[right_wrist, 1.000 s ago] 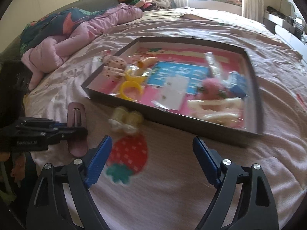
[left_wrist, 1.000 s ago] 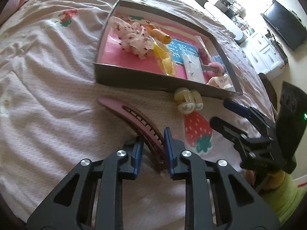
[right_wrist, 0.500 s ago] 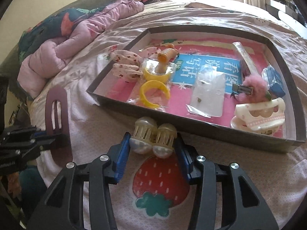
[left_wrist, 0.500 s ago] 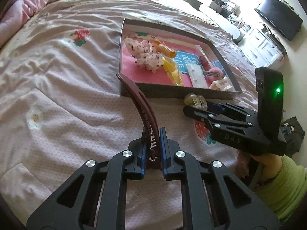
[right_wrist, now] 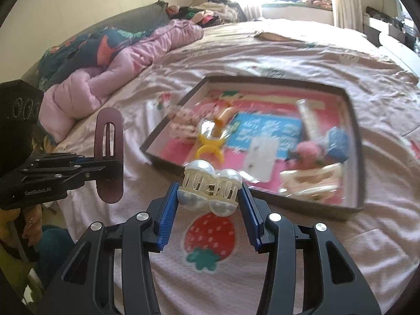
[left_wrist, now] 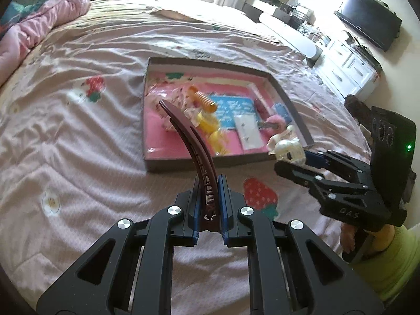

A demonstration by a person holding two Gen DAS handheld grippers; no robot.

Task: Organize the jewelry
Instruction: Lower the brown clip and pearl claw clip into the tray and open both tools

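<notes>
Jewelry pieces were held aloft over the crinkled pink bedspread (left_wrist: 78, 136): a long, curved maroon hair clip (left_wrist: 194, 144) (toothed along its inner edge) was pinched upright in the left tongs (left_wrist: 208, 199), and a glossy pearl-white claw clip (right_wrist: 210, 186) was clamped between the right tongs (right_wrist: 208, 204). Just beyond, the shallow grey-walled tray (right_wrist: 357, 141) was seen, pink-lined.
</notes>
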